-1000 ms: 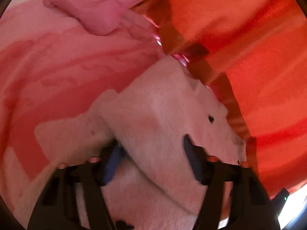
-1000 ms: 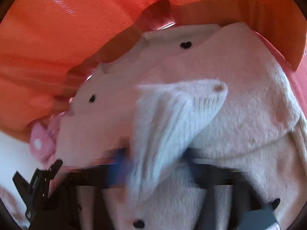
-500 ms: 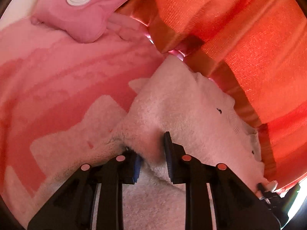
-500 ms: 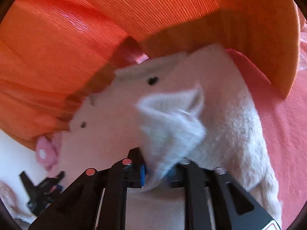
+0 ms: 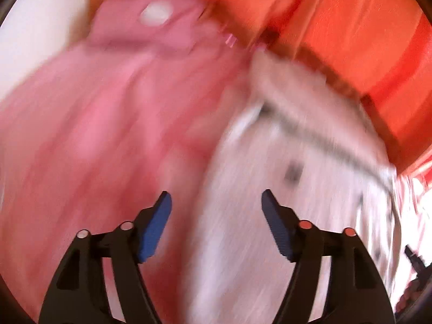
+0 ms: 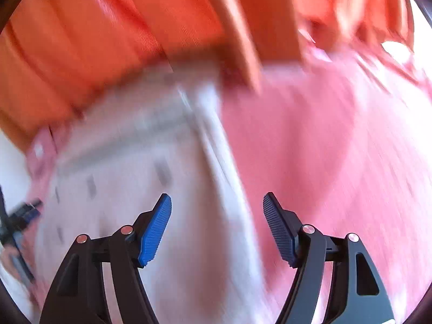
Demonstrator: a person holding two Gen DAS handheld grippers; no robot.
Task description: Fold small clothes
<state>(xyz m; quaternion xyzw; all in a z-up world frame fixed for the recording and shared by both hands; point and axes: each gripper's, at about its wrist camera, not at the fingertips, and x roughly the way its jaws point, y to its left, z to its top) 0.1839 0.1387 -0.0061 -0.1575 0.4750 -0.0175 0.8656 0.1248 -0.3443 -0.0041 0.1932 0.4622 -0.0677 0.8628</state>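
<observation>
Left gripper (image 5: 216,202) spread wide, empty; right gripper (image 6: 217,205) likewise. Cream garment (image 5: 283,202) lies on pink bedding (image 5: 94,135), below both. Pink cushion (image 5: 151,29) far left; orange curtain (image 6: 94,40) behind. Motion blur obscures garment detail.

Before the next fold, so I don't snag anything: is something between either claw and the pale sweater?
Nothing visible is. The left claw and right claw are both open, with the pale sweater lying on the pink blanket directly ahead of each. The pink cushion sits beyond the sweater, out of the way. Both views are motion-blurred.
</observation>
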